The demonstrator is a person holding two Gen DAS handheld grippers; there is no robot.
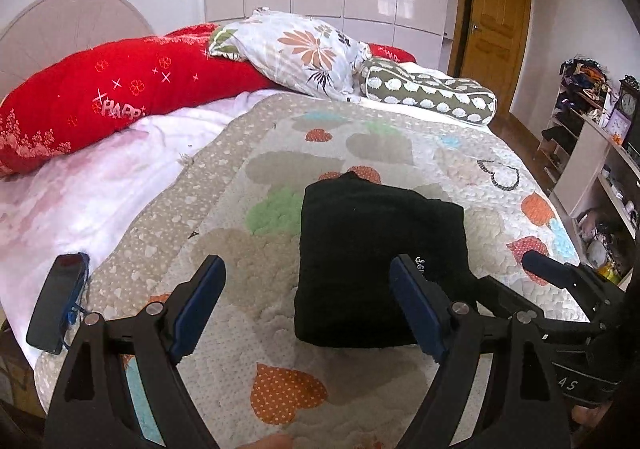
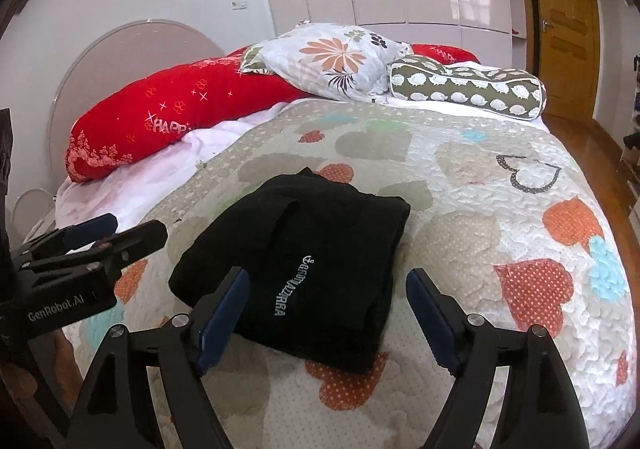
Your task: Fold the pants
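Observation:
The black pants (image 1: 360,233) lie folded into a compact block on the heart-patterned quilt (image 1: 400,137), with white lettering (image 2: 292,285) on top. My left gripper (image 1: 307,263) is open and hovers over the block's near left edge, holding nothing. Its right finger (image 1: 416,309) overlaps the pants in view. My right gripper (image 2: 328,273) is open too, above the near edge of the pants (image 2: 312,225), with nothing held. Each gripper shows in the other's view: the right one (image 1: 560,277) beside the pants, the left one (image 2: 100,237) at the left.
A black phone (image 1: 56,305) lies at the bed's near left edge. A red pillow (image 1: 100,101), a floral pillow (image 1: 296,53) and a green patterned bolster (image 1: 432,93) line the headboard side. Cluttered shelves (image 1: 600,153) stand right of the bed, a wooden door (image 1: 496,25) beyond.

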